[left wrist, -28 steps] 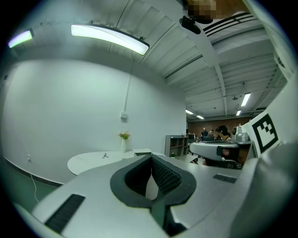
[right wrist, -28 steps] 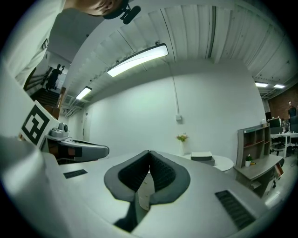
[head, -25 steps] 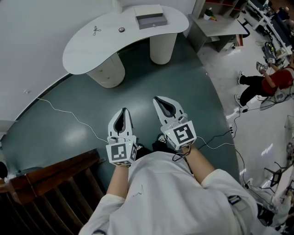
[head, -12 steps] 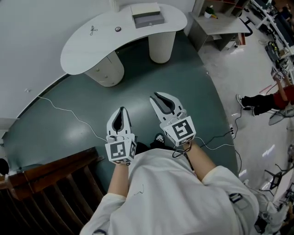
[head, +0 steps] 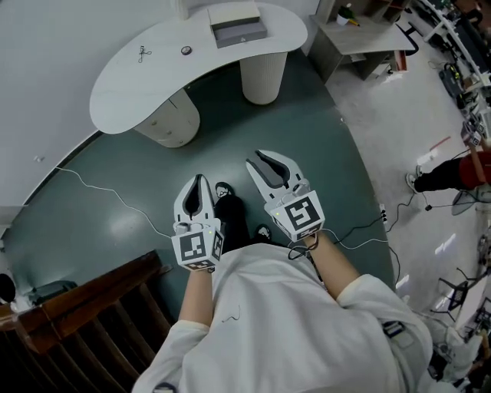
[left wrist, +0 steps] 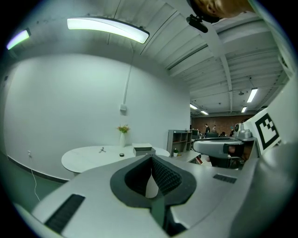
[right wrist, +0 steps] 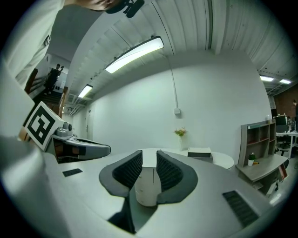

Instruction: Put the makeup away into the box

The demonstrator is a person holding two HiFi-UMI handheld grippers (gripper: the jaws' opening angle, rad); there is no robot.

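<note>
I have both grippers out ahead of me over the dark green floor, level with each other and well short of the white kidney-shaped table, which stands on two round pedestals against the pale wall. My left gripper has its jaws pressed together at the tips with nothing caught in them; the left gripper view shows the ribbed pads meeting. My right gripper has just been opening, and its jaws now stand a little apart. The right gripper view shows only the far table through the gap, so it holds nothing. The makeup is on the tabletop, well away from either gripper. A thin metal tool with looped handles lies towards the table's left end, and a small dark round piece sits just to its right; I cannot tell from here what kind of makeup either one is. The grey and white rectangular box rests at the back right of the table, apart from both pieces. A white vase of flowers stands on the table behind them. A thin white cable trails across the floor, and a dark wooden railing runs along my left side.
</note>
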